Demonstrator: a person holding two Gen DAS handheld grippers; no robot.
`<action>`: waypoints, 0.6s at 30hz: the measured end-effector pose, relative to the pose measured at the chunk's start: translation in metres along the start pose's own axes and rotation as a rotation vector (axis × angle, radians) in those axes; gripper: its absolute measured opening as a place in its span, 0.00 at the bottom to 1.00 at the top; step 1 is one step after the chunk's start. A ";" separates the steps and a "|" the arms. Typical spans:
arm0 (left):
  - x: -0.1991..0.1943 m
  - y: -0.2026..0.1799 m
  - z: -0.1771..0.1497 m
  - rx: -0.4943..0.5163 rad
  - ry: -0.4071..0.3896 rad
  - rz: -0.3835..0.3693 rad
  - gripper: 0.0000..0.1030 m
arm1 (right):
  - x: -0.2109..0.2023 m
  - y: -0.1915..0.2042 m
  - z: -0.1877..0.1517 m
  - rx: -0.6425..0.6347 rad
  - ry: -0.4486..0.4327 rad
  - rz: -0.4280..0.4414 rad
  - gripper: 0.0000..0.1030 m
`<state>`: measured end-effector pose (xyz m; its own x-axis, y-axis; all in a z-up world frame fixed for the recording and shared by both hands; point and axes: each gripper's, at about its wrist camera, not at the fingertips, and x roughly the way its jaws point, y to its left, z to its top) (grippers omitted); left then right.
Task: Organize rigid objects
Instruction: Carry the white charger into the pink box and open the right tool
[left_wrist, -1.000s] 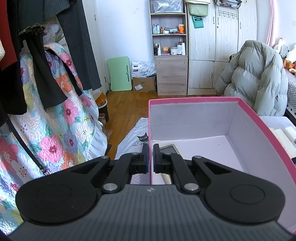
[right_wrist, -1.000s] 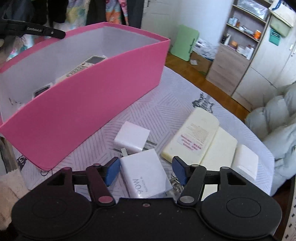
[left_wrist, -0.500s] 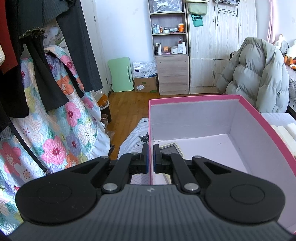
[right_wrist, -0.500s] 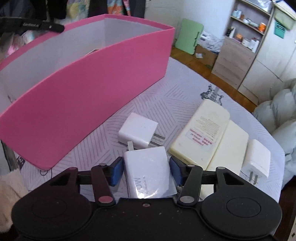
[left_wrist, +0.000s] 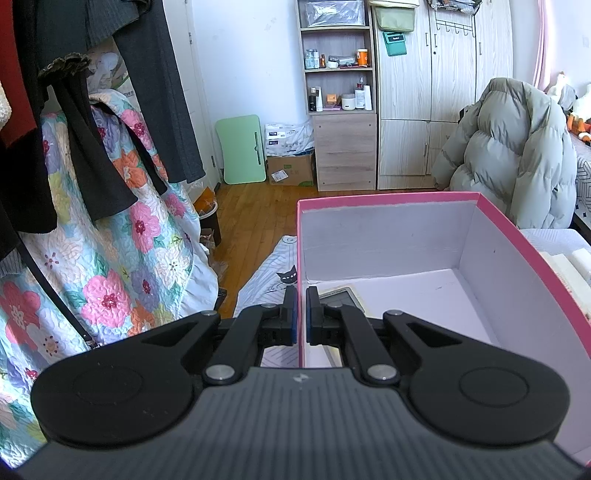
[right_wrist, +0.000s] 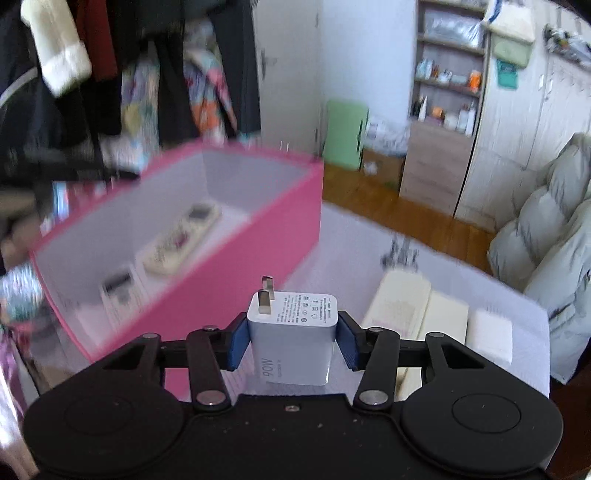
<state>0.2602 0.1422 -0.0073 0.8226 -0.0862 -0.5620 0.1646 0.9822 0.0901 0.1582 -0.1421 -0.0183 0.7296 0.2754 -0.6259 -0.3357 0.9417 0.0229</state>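
Claws differ: right claw (right_wrist: 291, 338) closing on a white charger (right_wrist: 292, 332), left claw (left_wrist: 300, 314) pinching the pink box (left_wrist: 388, 199) wall.

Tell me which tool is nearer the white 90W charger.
Right. The right tool has the white 90W charger between its closing pads, lifted; the left tool is clamped on the pink cardboard box's wall.

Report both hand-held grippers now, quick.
Left hand-held gripper: shut on the near wall of the pink box.
Right hand-held gripper: jaws closing, pads pressing the white charger, lifted.
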 end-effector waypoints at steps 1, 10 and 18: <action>0.000 0.000 0.000 0.000 0.000 -0.001 0.03 | -0.008 0.002 0.004 0.017 -0.064 -0.014 0.53; 0.002 0.004 0.001 -0.023 0.007 -0.008 0.03 | -0.009 0.046 0.086 -0.024 -0.187 0.223 0.53; 0.002 0.012 0.000 -0.058 0.002 -0.034 0.03 | 0.111 0.084 0.123 0.016 0.202 0.183 0.53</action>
<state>0.2637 0.1537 -0.0076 0.8160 -0.1199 -0.5654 0.1611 0.9867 0.0234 0.2842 -0.0089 0.0103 0.5237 0.3983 -0.7531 -0.4405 0.8832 0.1607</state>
